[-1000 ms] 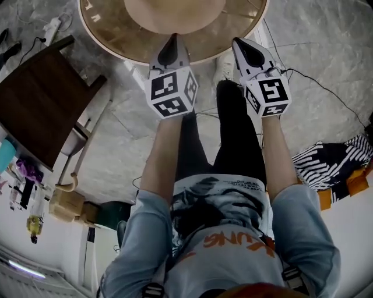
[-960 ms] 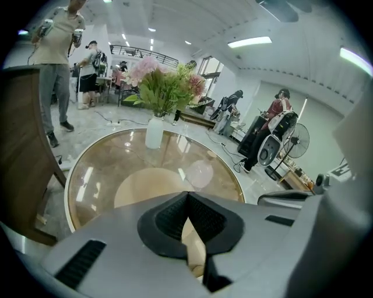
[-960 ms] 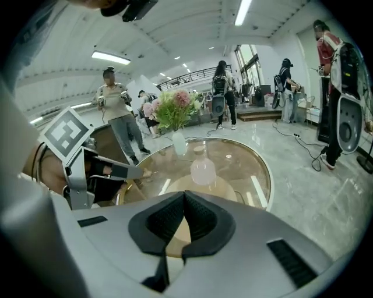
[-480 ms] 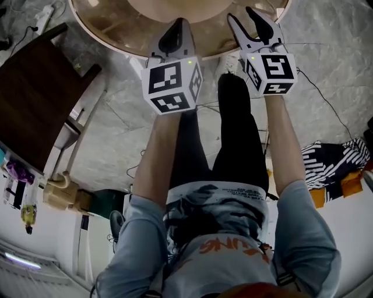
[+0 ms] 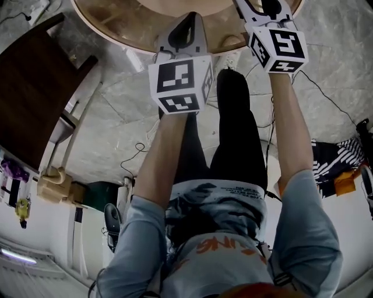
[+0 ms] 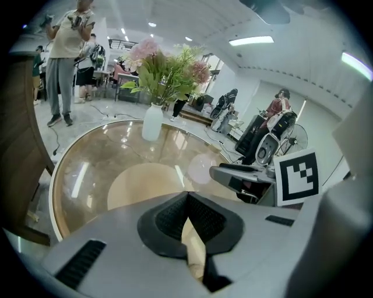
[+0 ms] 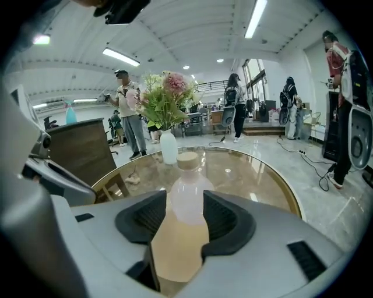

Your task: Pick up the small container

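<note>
The small container is a frosted bottle (image 7: 186, 195) with a tan cap, upright on the round glass table (image 7: 262, 174). In the right gripper view it stands in line with the gap of my right gripper (image 7: 185, 218), at or just beyond the tips. The jaws have just been opening, and their pads do not press on the bottle. In the head view the right gripper (image 5: 263, 4) reaches over the table's rim (image 5: 128, 32), its tips cut off by the frame's top. My left gripper (image 6: 187, 198) hovers over the table edge with its jaws closed on nothing, and the head view shows it (image 5: 186, 20) left of the right one.
A white vase of pink flowers (image 7: 168, 145) stands on the table behind the bottle. A dark wooden chair (image 5: 35, 87) is at the table's left. Cables run over the marble floor (image 5: 134, 157). Several people stand in the room behind.
Both grippers have moved up the head view, out over the table; the right one went farther. Its jaws, together a second ago, now stand apart.
</note>
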The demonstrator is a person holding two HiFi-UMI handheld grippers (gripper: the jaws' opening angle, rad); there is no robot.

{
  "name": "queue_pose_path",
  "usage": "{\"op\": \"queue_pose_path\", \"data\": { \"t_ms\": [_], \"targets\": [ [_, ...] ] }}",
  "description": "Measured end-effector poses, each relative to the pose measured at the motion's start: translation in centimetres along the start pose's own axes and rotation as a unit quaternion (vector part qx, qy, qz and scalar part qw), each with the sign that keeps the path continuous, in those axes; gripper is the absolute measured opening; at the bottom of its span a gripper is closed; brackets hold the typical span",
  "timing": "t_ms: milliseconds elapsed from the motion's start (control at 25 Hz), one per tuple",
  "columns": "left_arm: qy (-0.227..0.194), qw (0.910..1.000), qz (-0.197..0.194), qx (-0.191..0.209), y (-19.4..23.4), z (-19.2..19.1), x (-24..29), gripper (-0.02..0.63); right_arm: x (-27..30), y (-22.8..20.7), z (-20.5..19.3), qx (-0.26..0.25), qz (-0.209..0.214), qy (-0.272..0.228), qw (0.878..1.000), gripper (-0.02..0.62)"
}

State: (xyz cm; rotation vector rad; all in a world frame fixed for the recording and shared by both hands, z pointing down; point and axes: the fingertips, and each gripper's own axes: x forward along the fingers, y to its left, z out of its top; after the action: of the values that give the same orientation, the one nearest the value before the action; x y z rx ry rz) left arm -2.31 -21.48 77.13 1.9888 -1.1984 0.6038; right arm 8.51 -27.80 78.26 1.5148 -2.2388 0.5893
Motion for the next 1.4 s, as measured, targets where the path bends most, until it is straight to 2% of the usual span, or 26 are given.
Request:
{"op": "queue_pose_path", "data": {
  "t_ms": [440,640,960,1160,1400],
  "targets": [
    [0.025,0.9988,0.002,-0.041,0.4,-1.8,0.2,0.023,1.9,-0.4,3.2,-0.022,-0.024,-0.039,0.999,0.182],
    [0.026,0.9974,0.017,-0.066,0.9,-2.4,-0.1,0.023,2.4,-0.4,3.2,-0.033,-0.035,-0.046,0.998,0.167],
    [0.025,0.9977,0.021,-0.059,1.8,-2.3,0.0,0.023,3.2,-0.7,3.4,-0.073,-0.02,-0.089,0.993,0.202],
    [0.029,0.9972,0.027,-0.063,2.4,-3.3,-0.4,0.023,3.7,-0.8,3.7,-0.074,-0.03,-0.092,0.993,0.201],
    [0.039,0.9966,0.015,-0.07,1.3,-4.3,-0.8,0.023,3.7,-0.8,4.0,-0.067,-0.036,-0.076,0.994,0.18]
  ]
}}
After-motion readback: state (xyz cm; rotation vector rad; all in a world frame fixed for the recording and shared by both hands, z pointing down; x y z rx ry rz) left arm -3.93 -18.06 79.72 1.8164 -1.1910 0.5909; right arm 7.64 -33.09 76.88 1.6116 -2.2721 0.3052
